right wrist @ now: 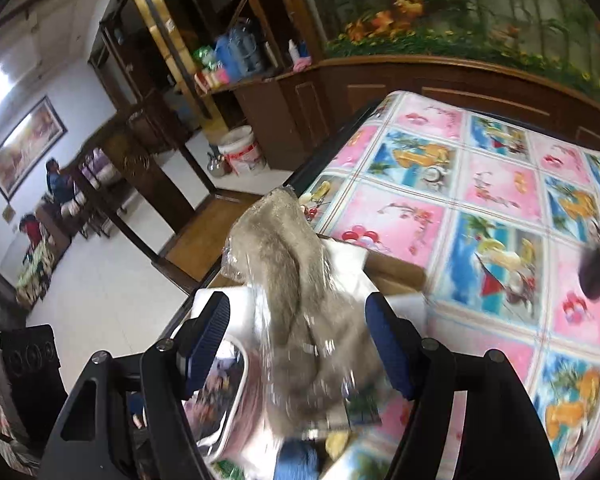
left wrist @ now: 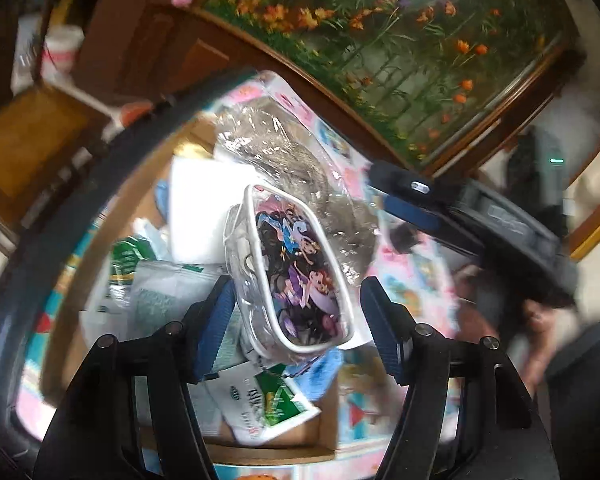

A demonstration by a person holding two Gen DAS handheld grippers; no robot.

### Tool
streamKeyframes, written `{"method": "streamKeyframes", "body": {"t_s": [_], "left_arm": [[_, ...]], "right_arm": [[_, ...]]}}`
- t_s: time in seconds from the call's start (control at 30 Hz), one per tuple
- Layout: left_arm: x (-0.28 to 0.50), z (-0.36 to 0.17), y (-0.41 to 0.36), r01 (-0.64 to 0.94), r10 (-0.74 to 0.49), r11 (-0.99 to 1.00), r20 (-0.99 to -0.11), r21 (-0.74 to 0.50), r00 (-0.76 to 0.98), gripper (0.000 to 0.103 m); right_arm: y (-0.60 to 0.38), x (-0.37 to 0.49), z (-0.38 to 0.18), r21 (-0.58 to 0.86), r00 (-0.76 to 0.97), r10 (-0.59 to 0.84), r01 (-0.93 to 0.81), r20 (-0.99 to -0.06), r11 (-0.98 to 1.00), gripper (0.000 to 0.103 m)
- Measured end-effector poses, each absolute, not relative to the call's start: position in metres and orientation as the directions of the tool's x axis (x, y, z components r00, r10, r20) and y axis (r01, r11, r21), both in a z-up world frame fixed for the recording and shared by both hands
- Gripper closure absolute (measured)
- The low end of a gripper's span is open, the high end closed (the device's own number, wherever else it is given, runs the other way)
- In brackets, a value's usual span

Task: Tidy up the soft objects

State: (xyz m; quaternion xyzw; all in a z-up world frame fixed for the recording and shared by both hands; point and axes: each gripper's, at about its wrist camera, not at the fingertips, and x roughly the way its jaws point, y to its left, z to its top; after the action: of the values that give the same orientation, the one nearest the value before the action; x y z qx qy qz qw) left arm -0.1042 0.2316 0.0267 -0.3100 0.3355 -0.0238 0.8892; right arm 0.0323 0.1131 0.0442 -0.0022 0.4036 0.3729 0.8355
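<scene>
Left jaws (left wrist: 298, 316): mine, spread wide; pads clear of the clear cartoon pouch (left wrist: 296, 276) lying between them, nothing pinched.
Clear cartoon pouch: rests on top of the pile in the cardboard box (left wrist: 324, 416), white-piped edge toward 6 o'clock in the left wrist view.
Green-and-white packets (left wrist: 268, 404): in the box, at 7 o'clock from the pouch, partly under it.
Bagged grey fur item (left wrist: 300, 160): in clear film, at 12 o'clock from the pouch, leaning over the box's far edge.
Right jaws (right wrist: 298, 340): mine, spread wide; the bagged grey fur item sits between the pads with a gap on both sides.
Worktop (right wrist: 480, 200): covered by a pink-and-blue picture cloth, running to 2 o'clock from the box in the right wrist view.
White bucket (right wrist: 242, 152): on the floor, at 11 o'clock beyond the worktop corner.
</scene>
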Motion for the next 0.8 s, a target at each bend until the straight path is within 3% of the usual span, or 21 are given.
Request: {"method": "streamKeyframes", "body": {"t_s": [0.1, 0.2, 0.37, 0.53, 0.7, 0.8], "left_arm": [[-0.109, 0.024, 0.217, -0.278, -0.066, 0.859, -0.633, -0.429, 0.772, 0.037], [-0.115, 0.014, 0.219, -0.29, -0.092, 0.839, -0.646, -0.46, 0.758, 0.037], [-0.14, 0.019, 0.214, -0.332, -0.005, 0.849, -0.635, -0.41, 0.773, 0.037], [-0.161, 0.028, 0.192, -0.387, 0.159, 0.881, -0.603, -0.27, 0.782, 0.036], [-0.152, 0.026, 0.176, -0.436, 0.276, 0.894, -0.648, -0.098, 0.71, 0.036], [-0.144, 0.022, 0.173, -0.433, 0.287, 0.9, -0.69, -0.043, 0.664, 0.036]], "right_arm": [[0.093, 0.013, 0.043, 0.321, 0.397, 0.642, -0.623, -0.655, 0.713, 0.033], [0.077, -0.003, 0.039, 0.345, 0.391, 0.66, -0.621, -0.642, 0.704, 0.033], [0.06, -0.025, 0.035, 0.362, 0.387, 0.678, -0.626, -0.625, 0.691, 0.033], [0.052, -0.046, 0.024, 0.377, 0.384, 0.688, -0.624, -0.616, 0.685, 0.032], [0.046, -0.07, 0.002, 0.333, 0.427, 0.649, -0.607, -0.63, 0.722, 0.03], [0.042, -0.074, -0.004, 0.32, 0.444, 0.63, -0.591, -0.637, 0.74, 0.029]]}}
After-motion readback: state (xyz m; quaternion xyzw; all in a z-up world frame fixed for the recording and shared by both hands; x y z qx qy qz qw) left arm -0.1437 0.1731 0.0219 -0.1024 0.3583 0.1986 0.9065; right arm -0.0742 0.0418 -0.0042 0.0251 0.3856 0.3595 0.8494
